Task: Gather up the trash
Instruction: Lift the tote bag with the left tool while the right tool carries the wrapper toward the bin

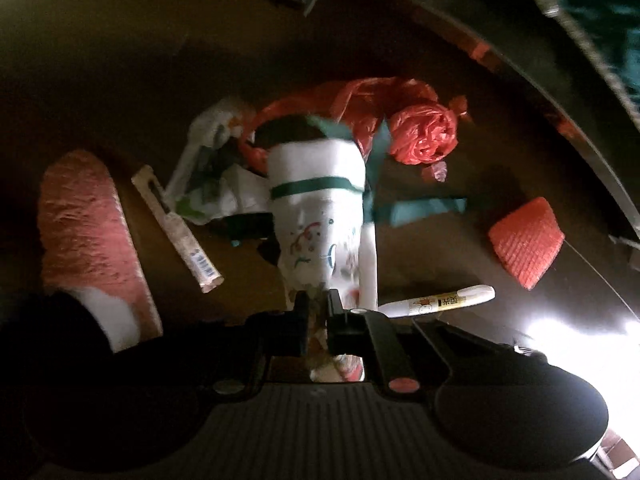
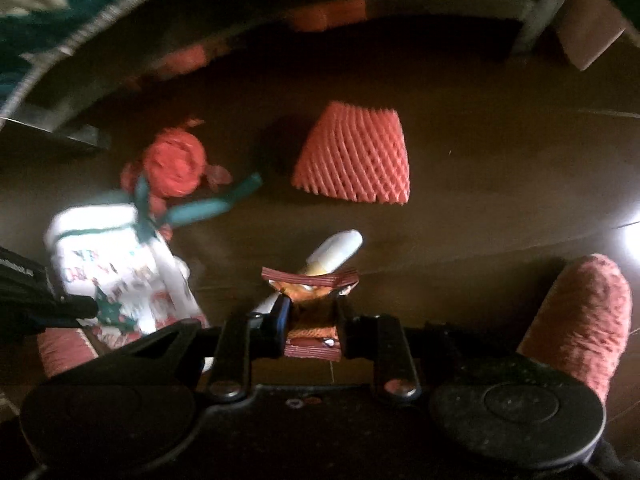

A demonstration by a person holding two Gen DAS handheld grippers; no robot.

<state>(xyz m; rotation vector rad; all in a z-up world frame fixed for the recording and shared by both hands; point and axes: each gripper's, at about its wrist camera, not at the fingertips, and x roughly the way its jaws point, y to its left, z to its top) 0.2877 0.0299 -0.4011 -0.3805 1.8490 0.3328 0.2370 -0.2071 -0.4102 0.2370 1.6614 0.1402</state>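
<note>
Dangling from the pinched left gripper (image 1: 318, 312), the white gift bag (image 1: 320, 208).

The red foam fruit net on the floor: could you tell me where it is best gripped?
Probably from above, pinching across the narrower end of the red foam fruit net. It lies flat and clear of other litter, and its soft mesh should squash between the fingers.
</note>
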